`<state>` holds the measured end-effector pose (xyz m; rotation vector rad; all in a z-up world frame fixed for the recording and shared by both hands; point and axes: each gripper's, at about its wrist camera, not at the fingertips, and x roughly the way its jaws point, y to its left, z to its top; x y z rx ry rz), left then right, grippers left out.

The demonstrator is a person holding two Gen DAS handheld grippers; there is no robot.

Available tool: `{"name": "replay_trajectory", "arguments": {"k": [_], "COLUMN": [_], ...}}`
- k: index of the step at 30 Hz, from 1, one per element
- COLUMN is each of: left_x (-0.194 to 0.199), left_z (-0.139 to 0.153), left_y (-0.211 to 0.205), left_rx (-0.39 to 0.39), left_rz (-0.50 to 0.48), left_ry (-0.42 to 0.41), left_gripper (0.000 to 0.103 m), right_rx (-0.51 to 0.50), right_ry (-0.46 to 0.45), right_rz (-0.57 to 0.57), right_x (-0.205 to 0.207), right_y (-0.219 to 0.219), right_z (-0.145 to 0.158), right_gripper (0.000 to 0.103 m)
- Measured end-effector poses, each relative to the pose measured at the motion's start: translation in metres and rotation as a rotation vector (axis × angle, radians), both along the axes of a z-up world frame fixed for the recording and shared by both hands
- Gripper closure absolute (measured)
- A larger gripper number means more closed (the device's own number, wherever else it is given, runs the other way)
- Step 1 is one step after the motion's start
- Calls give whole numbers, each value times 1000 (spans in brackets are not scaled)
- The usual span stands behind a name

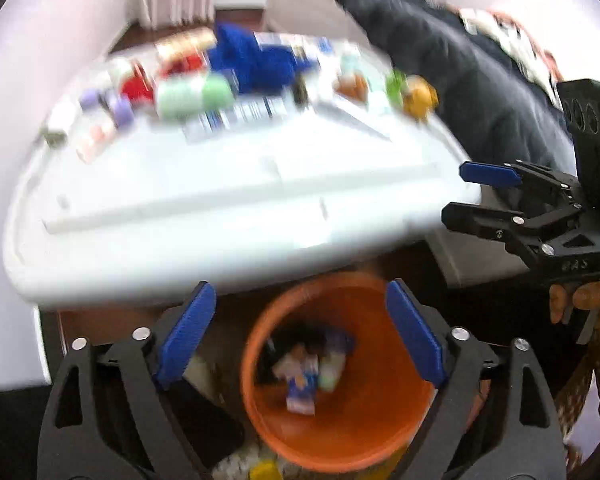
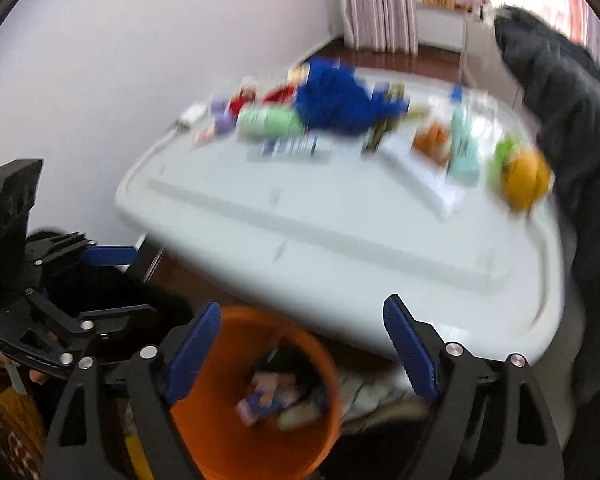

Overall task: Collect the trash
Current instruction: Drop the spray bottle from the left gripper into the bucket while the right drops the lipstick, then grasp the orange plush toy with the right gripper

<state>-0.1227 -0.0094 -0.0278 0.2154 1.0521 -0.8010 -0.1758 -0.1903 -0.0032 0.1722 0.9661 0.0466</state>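
Observation:
An orange bin stands on the floor below the white table's near edge and holds several bits of trash. My left gripper hangs open and empty right above the bin. The bin also shows in the right wrist view, with trash inside. My right gripper is open and empty above the bin's rim. Each gripper appears in the other's view: the right one at the right, the left one at the left. Both views are blurred by motion.
The white table carries a row of items along its far side: a blue cloth, a green roll, a red packet, a yellow object. A dark coat hangs at the right.

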Motion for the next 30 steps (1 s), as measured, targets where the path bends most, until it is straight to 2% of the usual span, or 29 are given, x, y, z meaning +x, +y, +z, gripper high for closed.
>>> {"name": "replay_trajectory", "arguments": {"k": [2, 6, 8, 10, 12, 15, 18, 20, 21, 25, 30], "left_x": [21, 61, 80, 90, 90, 95, 99, 102, 102, 107, 123], "left_z": [12, 21, 24, 25, 21, 10, 0, -6, -8, -11, -12], "left_y": [-4, -17, -21, -28, -27, -28, -29, -27, -26, -18, -4], "left_rx": [-34, -77, -88, -116, -121, -98, -78, -79, -75, -81, -117], "left_rz": [32, 93, 129, 146, 148, 121, 114, 115, 117, 144, 219], "left_ry": [-27, -40, -49, -89, -117, -120, -82, -61, -55, -36, 22], "left_gripper": [14, 14, 14, 14, 14, 14, 14, 14, 14, 14, 14], "right_rx": [-70, -66, -83, -105, -134, -178, -212, -220, -214, -203, -149], "right_ry": [-43, -44, -13, 24, 89, 108, 132, 148, 163, 150, 46], "right_rz": [-37, -120, -160, -163, -147, -129, -112, -122, -130, -154, -134], "right_x": [30, 84, 116, 136, 159, 173, 184, 188, 189, 188, 166], "right_y": [-18, -62, -80, -88, -92, -92, -91, -93, -96, -99, -84], "right_z": [10, 3, -11, -25, -45, -58, -71, -77, -81, -73, -29], "right_gripper": [13, 13, 19, 40, 43, 43, 45, 56, 70, 77, 77]}}
